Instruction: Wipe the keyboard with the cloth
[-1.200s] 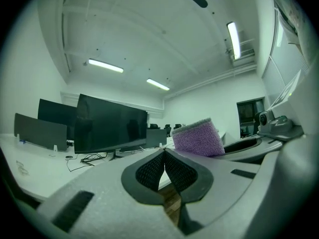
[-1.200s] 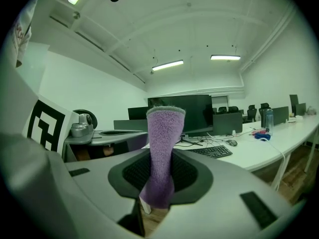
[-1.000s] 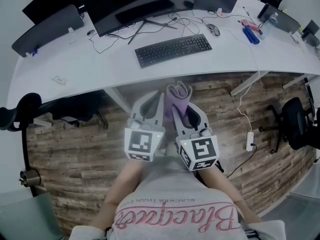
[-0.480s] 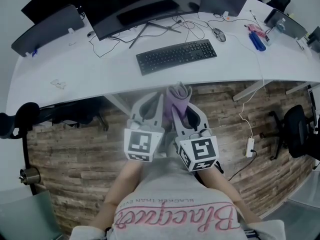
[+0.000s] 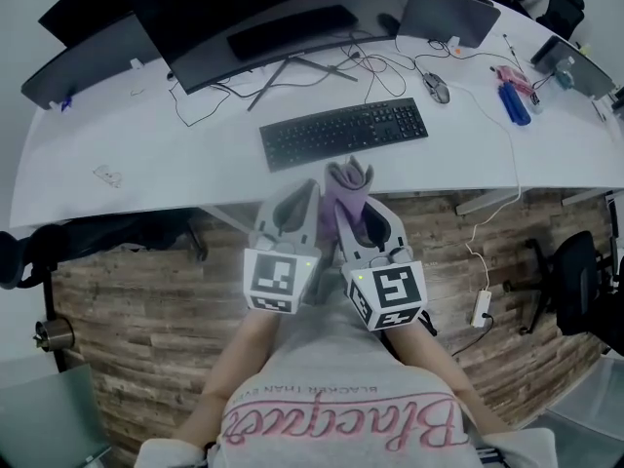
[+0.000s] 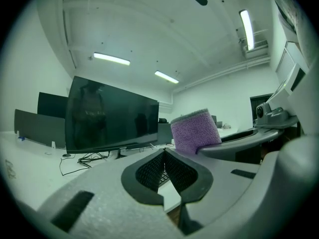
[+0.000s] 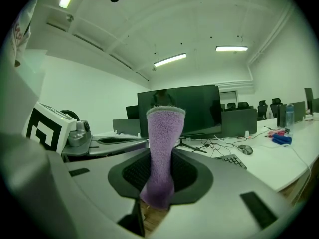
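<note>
The black keyboard (image 5: 343, 132) lies on the white desk (image 5: 146, 164) in front of the monitor, and it also shows low in the right gripper view as the keyboard (image 7: 230, 159). My right gripper (image 5: 351, 206) (image 7: 160, 159) is shut on a purple cloth (image 5: 348, 185) (image 7: 163, 133), which stands up out of its jaws. The cloth's tip reaches the desk's near edge, short of the keyboard. My left gripper (image 5: 308, 195) (image 6: 164, 153) sits close beside the right one, shut with nothing in it. The cloth (image 6: 194, 132) appears to its right.
A large dark monitor (image 5: 263, 8) stands behind the keyboard with cables around its foot. A mouse (image 5: 436, 87) and blue items (image 5: 515, 105) lie at the desk's right. Below, on the wooden floor, are a power strip (image 5: 481, 307) and an office chair (image 5: 585, 271).
The desk and keyboard have drawn nearer to both grippers; the cloth's tip now reaches the desk edge. The grippers keep their side-by-side pose and their grip.
</note>
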Available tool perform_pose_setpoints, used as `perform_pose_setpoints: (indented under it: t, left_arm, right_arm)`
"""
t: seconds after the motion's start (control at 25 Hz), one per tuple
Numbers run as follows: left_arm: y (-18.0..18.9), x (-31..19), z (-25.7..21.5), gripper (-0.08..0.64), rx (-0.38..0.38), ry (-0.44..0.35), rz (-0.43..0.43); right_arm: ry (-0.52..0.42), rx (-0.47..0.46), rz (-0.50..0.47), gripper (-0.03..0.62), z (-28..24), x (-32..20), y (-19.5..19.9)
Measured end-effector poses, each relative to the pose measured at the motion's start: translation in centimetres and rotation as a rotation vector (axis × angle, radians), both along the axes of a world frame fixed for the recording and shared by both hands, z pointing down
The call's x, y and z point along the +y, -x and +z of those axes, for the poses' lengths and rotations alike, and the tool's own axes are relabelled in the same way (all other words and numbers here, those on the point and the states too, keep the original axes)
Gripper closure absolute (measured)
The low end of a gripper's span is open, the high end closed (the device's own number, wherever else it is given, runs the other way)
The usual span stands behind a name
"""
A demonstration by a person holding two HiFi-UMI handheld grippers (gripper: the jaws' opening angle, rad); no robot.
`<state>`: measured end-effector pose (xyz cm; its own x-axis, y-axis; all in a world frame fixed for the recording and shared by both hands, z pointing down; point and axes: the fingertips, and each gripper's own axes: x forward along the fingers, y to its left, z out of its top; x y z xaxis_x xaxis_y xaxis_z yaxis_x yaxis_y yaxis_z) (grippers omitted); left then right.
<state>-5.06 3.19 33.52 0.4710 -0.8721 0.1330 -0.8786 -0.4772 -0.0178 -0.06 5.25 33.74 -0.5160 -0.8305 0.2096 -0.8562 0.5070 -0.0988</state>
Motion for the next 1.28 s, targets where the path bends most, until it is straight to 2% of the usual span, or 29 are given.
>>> perform_pose_setpoints:
  t: [0.36, 0.76, 0.92, 1.28]
  left_arm:
    - [-2.2, -7.5, 0.8, 0.555, -0.01, 0.03, -0.067]
    - [-2.8, -14.9, 1.3, 0.555, -0.011, 0.045, -0.158]
    - [-2.3, -16.3, 2.4, 0.555, -0.016, 0.065, -0.198]
    - [1.5, -16.1, 4.6, 0.554, 0.016, 0.123, -0.323]
  right_arm:
    - [0.011, -0.013, -0.067, 0.506, 0.0, -7.9, -2.5]
    - [0.041, -0.014, -0.152, 0.506, 0.9, -15.9, -3.4]
    - [0.069, -0.017, -0.194, 0.506, 1.9, -17.7, -3.0]
    - [0.126, -0.005, -0.306, 0.506, 3.8, -18.2, 0.2]
